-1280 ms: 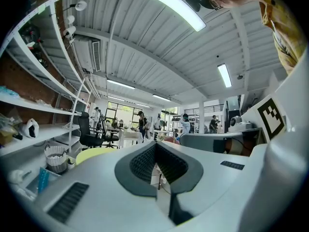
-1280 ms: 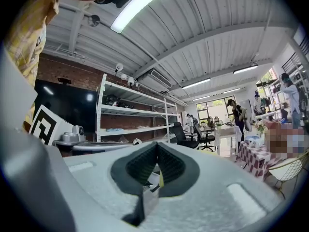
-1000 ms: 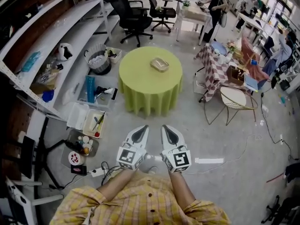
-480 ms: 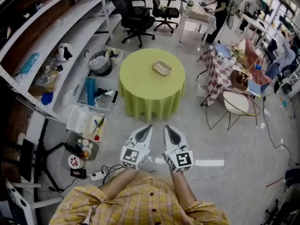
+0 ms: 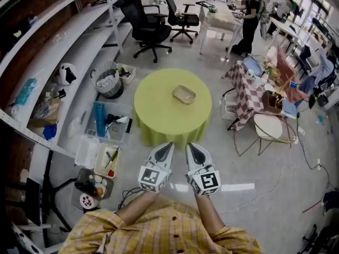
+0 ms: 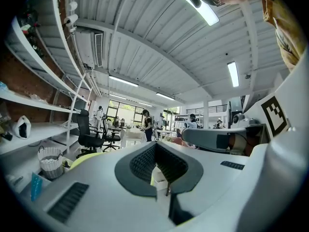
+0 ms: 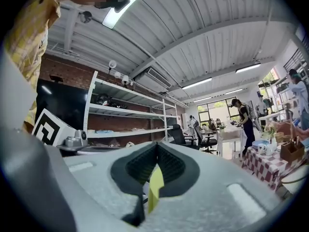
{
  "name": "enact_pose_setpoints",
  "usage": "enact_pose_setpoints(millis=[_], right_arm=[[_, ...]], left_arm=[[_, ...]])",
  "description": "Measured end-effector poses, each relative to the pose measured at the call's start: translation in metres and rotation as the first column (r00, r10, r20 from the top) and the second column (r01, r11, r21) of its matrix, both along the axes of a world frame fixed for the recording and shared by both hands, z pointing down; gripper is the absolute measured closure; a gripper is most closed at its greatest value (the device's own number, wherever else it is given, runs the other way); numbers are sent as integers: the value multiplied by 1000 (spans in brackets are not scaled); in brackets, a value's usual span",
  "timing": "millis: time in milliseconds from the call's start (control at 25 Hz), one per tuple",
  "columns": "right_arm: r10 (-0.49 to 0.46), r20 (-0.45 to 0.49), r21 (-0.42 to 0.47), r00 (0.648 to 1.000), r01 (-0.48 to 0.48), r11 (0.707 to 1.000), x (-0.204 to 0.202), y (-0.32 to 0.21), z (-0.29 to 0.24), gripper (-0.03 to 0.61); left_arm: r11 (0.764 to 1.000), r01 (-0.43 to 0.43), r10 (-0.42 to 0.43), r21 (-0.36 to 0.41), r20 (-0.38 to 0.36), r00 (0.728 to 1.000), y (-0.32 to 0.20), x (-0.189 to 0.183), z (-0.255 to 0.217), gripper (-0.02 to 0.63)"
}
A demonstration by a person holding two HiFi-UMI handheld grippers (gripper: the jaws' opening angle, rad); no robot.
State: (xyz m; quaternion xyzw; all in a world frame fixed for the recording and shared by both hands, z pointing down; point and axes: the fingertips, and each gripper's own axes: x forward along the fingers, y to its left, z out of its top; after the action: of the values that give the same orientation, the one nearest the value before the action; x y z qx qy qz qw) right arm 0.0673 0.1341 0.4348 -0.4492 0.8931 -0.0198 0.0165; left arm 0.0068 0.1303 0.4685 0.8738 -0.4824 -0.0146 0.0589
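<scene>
Floor (image 5: 238,163) lies open around left tool (image 5: 168,145) and right tool (image 5: 189,146), both clenched empty (side by side), near the round green desk (image 5: 159,110) edge.

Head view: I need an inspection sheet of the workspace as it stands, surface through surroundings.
Surface: round table under a lime-green cloth, ahead of both grippers.
Job's things: shallow tan dish on the cloth, right of centre; nothing else seen on it.
Clutter: clear plastic bins of tools and a round wire basket on the floor to the left.
Grippers: left gripper and right gripper side by side, jaws together, nothing held, short of the table.
Cables: black cables near the left gripper; white cable across the floor at right.
Surroundings: grey shelving, black office chair, checked-cloth table, person at a white desk.
</scene>
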Motion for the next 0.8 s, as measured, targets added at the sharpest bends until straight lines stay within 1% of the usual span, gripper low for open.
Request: enact_pose_setpoints(millis=[240,400,640,800], right_arm=[[23,-15,-8,1000,-23,1000,-28,-60,-5,580],[40,-18,-18,999,-40,999,-46,-94,-4,580],[71,-6,-30,997,-72,997,-67,-137,-5,580],[93,-18,-38,995,-94,995,-81,-160,-2,580]], left_arm=[[999,-35,35,-6,-4,999,-58,-22,-4,609],[999,-48,48,-17,-3,999,-92,-43,-1,609],[997,-68,68,-23,-4,998,-137,-68,-2,609],[996,-87,87,-22,-6,996,-160,-82,-2,609]])
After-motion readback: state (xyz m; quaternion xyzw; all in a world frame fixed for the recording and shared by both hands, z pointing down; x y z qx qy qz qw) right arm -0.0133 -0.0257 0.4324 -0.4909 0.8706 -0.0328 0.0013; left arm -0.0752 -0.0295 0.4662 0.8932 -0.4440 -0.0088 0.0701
